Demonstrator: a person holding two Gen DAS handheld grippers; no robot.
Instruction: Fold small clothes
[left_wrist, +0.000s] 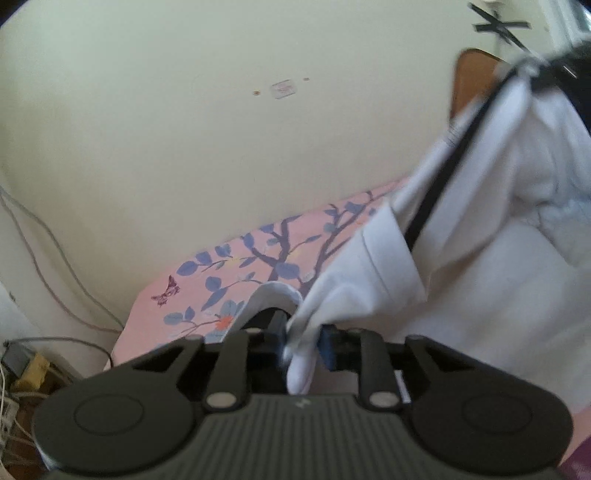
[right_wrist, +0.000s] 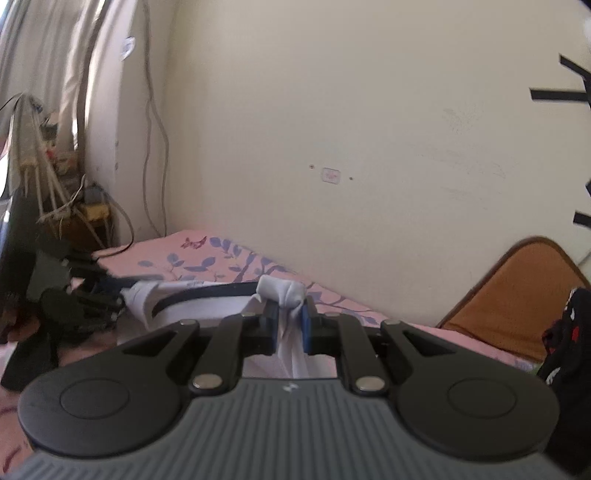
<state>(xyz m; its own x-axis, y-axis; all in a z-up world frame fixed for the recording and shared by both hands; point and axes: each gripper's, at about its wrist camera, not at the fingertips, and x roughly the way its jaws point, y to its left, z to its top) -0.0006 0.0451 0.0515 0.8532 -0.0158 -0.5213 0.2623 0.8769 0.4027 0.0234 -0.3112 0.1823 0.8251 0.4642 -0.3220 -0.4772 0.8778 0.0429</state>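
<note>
**A:** Closest to the lens, what have the left gripper (left_wrist: 301, 338) and its fingers got?

**B:** They are closed tight on a bunched corner of the white garment (left_wrist: 480, 258), which rises away to the upper right, lifted clear of the bed

**A:** And the right gripper (right_wrist: 290, 325)?

**B:** Its fingers are pinched shut on another gathered fold of the same white garment (right_wrist: 280, 291); a knot of cloth bulges just above the tips. From the right wrist camera the cloth runs leftward to the other gripper, seen blurred at the left edge

**A:** That dark line on the cloth?

**B:** A black strip (left_wrist: 443, 177) along the garment's edge, stretched taut between the two grips

**A:** What lies beneath?

**B:** A bed under a pink floral sheet (left_wrist: 258, 254), with a butterfly print near its corner

**A:** And farther off?

**B:** An orange cushion (right_wrist: 517, 288) stands against the cream wall (right_wrist: 332, 110); a dark garment (right_wrist: 565, 332) sits at the right edge, and cables (left_wrist: 55, 258) trail down beside the bed
</note>
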